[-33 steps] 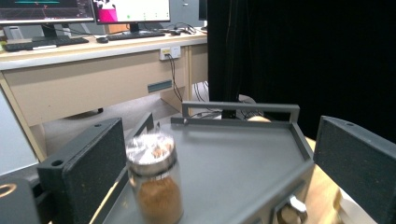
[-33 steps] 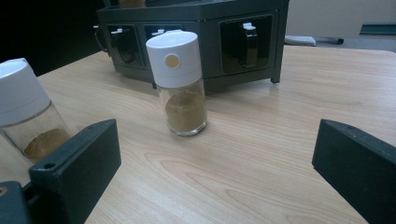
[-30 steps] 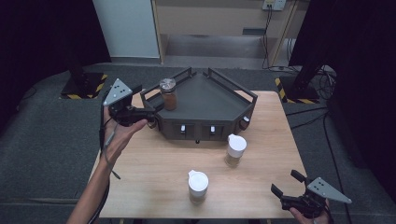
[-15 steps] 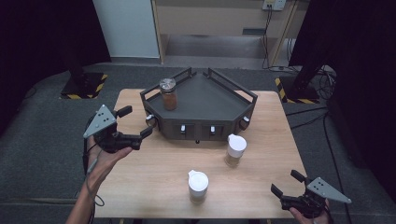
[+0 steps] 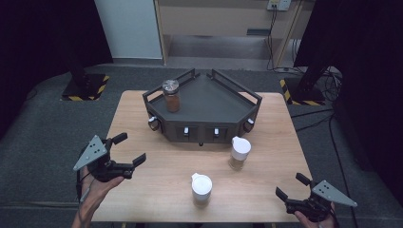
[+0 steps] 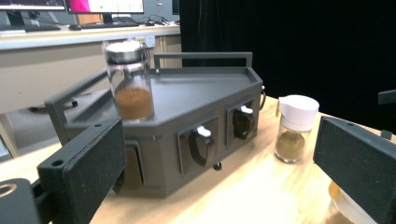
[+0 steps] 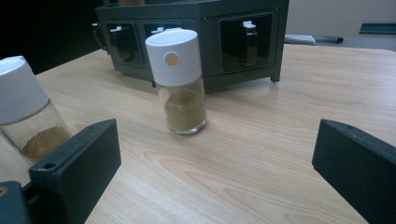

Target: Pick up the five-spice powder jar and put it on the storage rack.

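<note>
**Operator:** Left gripper stands wide, holding nothing, off the left edge of the surface near its front corner. Right gripper is likewise spread wide and bare, low at the front right corner.

**Inspector:** Where are the items?

**Operator:** Two white-capped spice jars stand upright on the wood. I note the near jar toward the front centre and the far jar just in front of the dark rack. They are apart from each other and from both grippers. A third, metal-lidded jar stands on the rack's top deck at its left corner.

**Inspector:** Handling assessment?

**Operator:** I judge the jars to be clear glass or hard plastic: stiff, smooth, likely slippery, and light, since each holds only a little powder at the bottom. From the right gripper view, the far jar has a broad cap over a narrower clear body. I would grip the body below the cap, squarely across its width, with moderate force; a glass wall could crack or slide.

**Inspector:** Pose?

**Operator:** My right gripper lies low and near level, pointed across the surface at the far jar, which sits between its jaws but well ahead of them. The left gripper is held level, aimed at the rack's front.
</note>
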